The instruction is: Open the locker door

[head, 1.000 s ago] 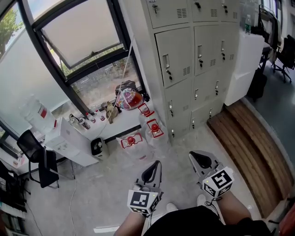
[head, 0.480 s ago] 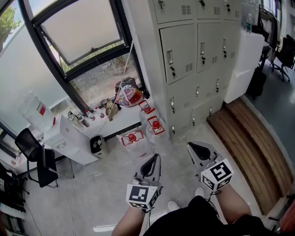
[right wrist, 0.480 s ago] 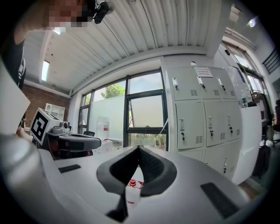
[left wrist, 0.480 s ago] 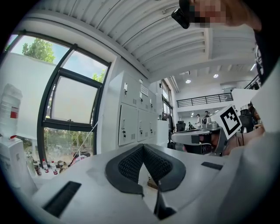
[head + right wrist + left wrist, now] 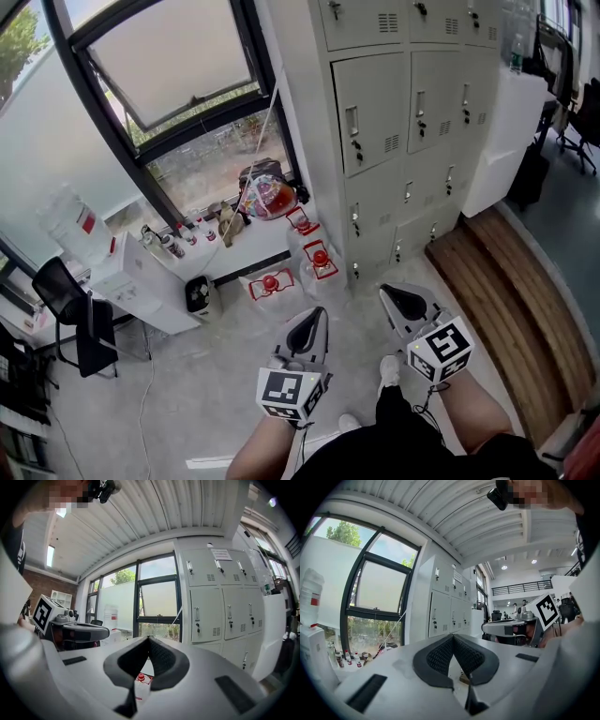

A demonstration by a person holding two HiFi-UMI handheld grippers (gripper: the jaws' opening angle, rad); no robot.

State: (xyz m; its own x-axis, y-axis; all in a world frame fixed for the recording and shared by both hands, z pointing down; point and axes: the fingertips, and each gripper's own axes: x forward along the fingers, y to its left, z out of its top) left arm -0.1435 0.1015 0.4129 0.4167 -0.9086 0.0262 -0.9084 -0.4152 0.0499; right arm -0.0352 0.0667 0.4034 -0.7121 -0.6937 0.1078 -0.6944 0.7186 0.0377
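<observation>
Locker door (image 5: 370, 112): shut, in the middle row of the grey locker block (image 5: 441, 202), with handle and small lock near its left edge. Straight ahead of both grippers and well apart from them.

Left gripper (image 5: 320, 313) low in the head view, fingers (image 5: 433, 658) pressed together at the tips and empty. Right gripper (image 5: 383, 290) just to its right, fingers (image 5: 166, 660) also closed tip to tip, holding nothing. Both pointing about level toward lockers and window.

At the foot of the lockers, several clear water jugs (image 5: 319, 264) with red caps; content not possible to make out. Beside them a small white bin (image 5: 197, 295) with a dark opening. Behind, a white sill (image 5: 246, 251) carrying a row of small bottles (image 5: 178, 239) and a colourful bag (image 5: 265, 197). Further left, a white cabinet (image 5: 141, 291) and a black chair (image 5: 70, 314). At the right, a wooden step (image 5: 506, 300) next to the locker block.

Pale grey floor (image 5: 216, 394), large dark-framed window (image 5: 169, 75), ribbed white ceiling (image 5: 140, 517) in both gripper views.
</observation>
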